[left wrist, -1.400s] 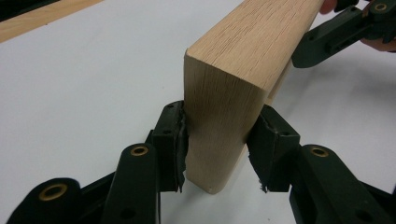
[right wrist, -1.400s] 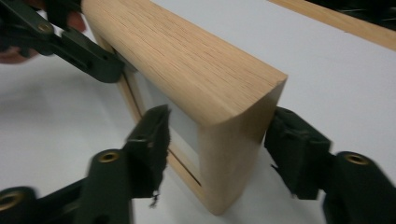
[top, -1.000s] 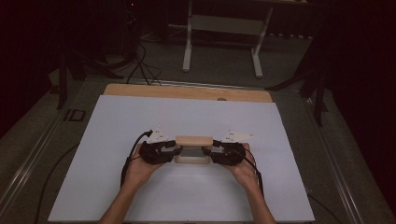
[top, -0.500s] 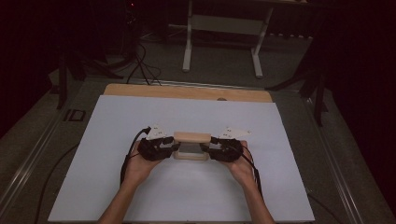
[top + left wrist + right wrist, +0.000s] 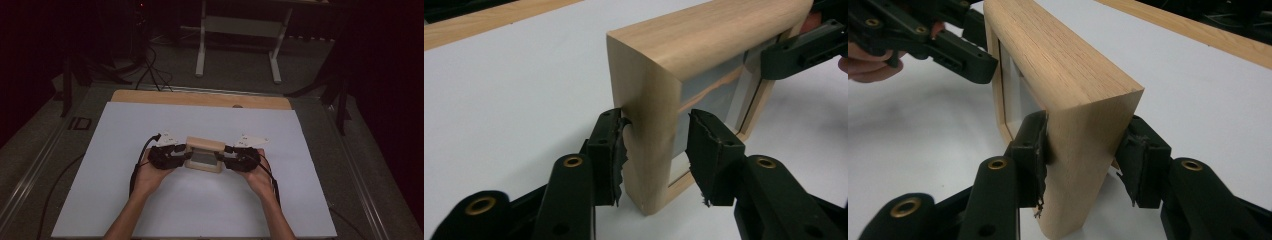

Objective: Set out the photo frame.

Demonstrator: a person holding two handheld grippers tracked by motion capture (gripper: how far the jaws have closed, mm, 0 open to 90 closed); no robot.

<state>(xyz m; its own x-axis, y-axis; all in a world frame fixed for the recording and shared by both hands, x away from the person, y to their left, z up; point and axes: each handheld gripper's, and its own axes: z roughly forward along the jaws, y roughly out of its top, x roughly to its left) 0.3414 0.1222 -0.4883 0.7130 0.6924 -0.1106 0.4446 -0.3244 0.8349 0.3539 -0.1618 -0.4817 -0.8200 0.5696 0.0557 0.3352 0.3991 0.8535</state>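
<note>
A light wooden picture frame stands upright on the white sheet, between my two hands. My left gripper straddles its left end. In the left gripper view one pad touches the frame and the other stands a little off it; these jaws have just been opening. My right gripper straddles the other end. Its jaws have just been closing, and in the right gripper view both pads lie against the frame.
The white sheet covers a wooden tabletop, whose bare strip shows along the far edge. Beyond the table stand a white metal stand and loose floor cables. Dark surroundings hem in both sides.
Both hands and the frame stay near the middle of the sheet. The frame and grippers have shifted only slightly.
</note>
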